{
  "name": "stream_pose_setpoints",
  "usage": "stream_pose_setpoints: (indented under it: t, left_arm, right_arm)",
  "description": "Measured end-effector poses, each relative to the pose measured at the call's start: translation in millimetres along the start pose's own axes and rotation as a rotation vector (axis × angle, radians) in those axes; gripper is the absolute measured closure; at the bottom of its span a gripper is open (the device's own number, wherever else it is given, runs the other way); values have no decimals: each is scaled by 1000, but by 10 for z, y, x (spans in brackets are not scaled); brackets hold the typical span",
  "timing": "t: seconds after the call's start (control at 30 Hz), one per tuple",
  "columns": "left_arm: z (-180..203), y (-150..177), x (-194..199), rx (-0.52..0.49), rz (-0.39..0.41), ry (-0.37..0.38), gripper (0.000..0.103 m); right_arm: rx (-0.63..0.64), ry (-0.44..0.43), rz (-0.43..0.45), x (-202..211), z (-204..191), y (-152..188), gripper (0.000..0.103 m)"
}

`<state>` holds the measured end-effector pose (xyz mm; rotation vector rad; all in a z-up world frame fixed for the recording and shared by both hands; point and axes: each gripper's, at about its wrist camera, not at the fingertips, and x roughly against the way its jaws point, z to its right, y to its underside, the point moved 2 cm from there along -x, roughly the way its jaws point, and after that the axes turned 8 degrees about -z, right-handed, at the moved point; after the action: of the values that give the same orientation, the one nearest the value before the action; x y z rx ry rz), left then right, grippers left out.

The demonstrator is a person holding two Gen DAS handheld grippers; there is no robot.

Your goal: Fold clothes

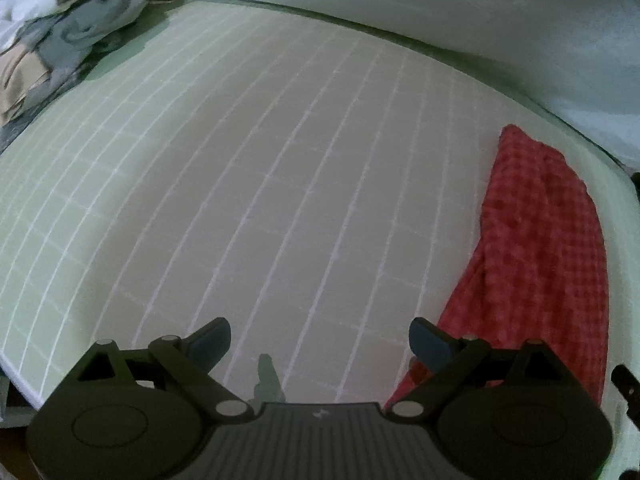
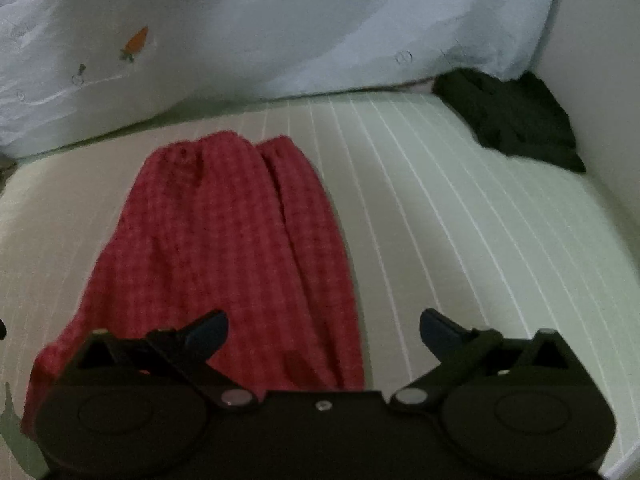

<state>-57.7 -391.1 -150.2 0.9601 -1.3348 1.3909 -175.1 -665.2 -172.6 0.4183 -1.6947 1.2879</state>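
A red checked garment [image 2: 224,248] lies flat and lengthwise on a pale green mat with white grid lines [image 2: 460,216]. In the left wrist view it lies along the right side [image 1: 536,248]. My right gripper [image 2: 324,330] is open and empty, low over the near end of the garment, with its left finger over the cloth. My left gripper [image 1: 320,336] is open and empty above bare mat [image 1: 260,168], with the garment just to the right of its right finger.
A pile of grey and beige clothes [image 1: 60,36] sits at the mat's far left corner. A dark garment [image 2: 512,120] lies at the far right corner. A pale blue sheet with a carrot print [image 2: 136,42] runs along the far edge.
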Motion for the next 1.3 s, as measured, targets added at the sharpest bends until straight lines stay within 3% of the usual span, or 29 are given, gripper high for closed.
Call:
stream_pose_setpoints:
  t: [0.23, 0.47, 0.53, 0.67, 0.73, 0.9, 0.97, 1.0, 1.17, 1.3]
  left_arm:
    - [297, -473, -165, -66, 36, 7, 7]
    - [544, -1002, -434, -110, 58, 14, 7]
    - [557, -1055, -482, -109, 47, 20, 7]
    - [608, -1106, -608, -118, 25, 25, 7]
    - [617, -1099, -647, -120, 14, 25, 7]
    - [654, -1089, -709, -134, 2, 23, 7]
    - [664, -1089, -724, -135, 0, 21, 7]
    - [667, -1089, -722, -134, 1, 24, 7]
    - [697, -1101, -697, -149, 20, 24, 7]
    - [721, -1114, -676, -157, 30, 17, 7]
  right_arm:
    - [-16, 8, 56, -243, -41, -446, 0]
    - [73, -4, 71, -668, -261, -976, 1]
    - [109, -6, 58, -763, -356, -1098, 17]
    - [196, -61, 39, -959, -543, -1255, 38]
    - [219, -80, 16, -1074, -609, -1289, 60]
    - [242, -72, -20, -1285, -710, -1361, 65]
    - [250, -68, -37, -1344, -720, -1407, 84]
    - [256, -73, -39, -1359, -719, -1426, 99]
    - [251, -94, 54, -1154, -637, -1498, 103]
    - [175, -71, 149, -872, -450, -1606, 103]
